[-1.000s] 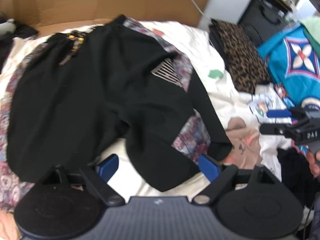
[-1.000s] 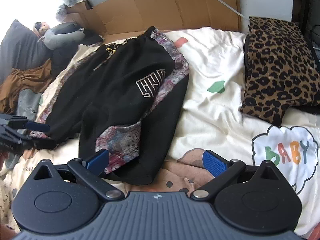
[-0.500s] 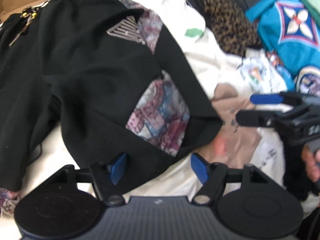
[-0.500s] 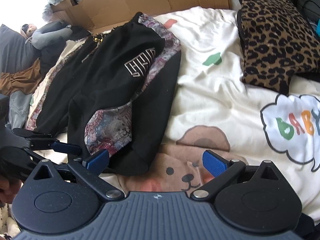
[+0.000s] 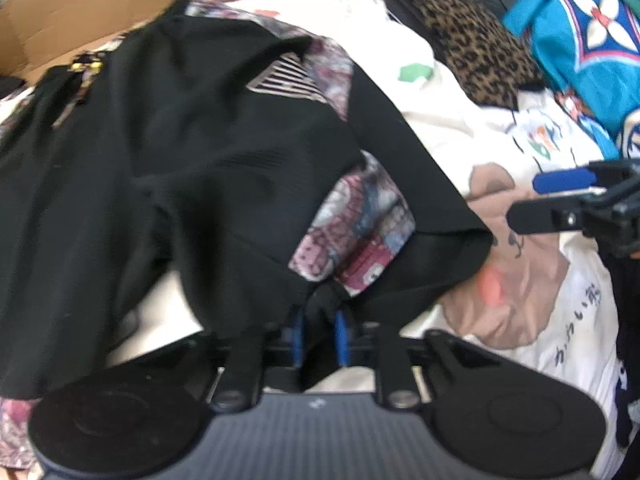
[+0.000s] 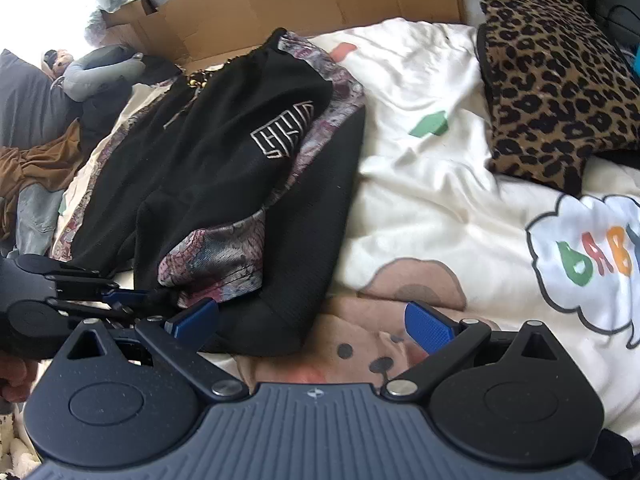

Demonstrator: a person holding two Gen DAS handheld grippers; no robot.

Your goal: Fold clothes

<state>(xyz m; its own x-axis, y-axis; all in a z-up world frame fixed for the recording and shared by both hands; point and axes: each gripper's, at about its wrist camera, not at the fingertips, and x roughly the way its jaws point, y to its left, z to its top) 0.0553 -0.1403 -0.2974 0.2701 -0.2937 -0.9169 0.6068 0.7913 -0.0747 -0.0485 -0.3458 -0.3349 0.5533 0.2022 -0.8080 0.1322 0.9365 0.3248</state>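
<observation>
A black garment (image 5: 200, 140) with patterned side panels and a pale logo lies spread on the bed, and the right wrist view shows it too (image 6: 240, 160). My left gripper (image 5: 320, 340) is at its near hem; the jaws are closing and the blue pads (image 5: 298, 340) pinch a bunch of black fabric. In the right wrist view the left gripper (image 6: 140, 302) grips that hem at the left. My right gripper (image 6: 310, 322) stands open just over the hem's right corner, with the fabric edge between its pads but not pressed. The left wrist view has it (image 5: 536, 198) at the right.
A cream blanket (image 6: 440, 184) with a bear and coloured letters covers the bed. A leopard cushion (image 6: 552, 88) lies at the back right, cardboard (image 6: 320, 0) behind. Turquoise cloth (image 5: 592, 40) lies far right; grey and brown clothes (image 6: 40, 168) are piled at the left.
My left gripper came down onto the near hem and its jaws went from wide apart to pinching the black fabric. The right gripper sank a little and stays open.
</observation>
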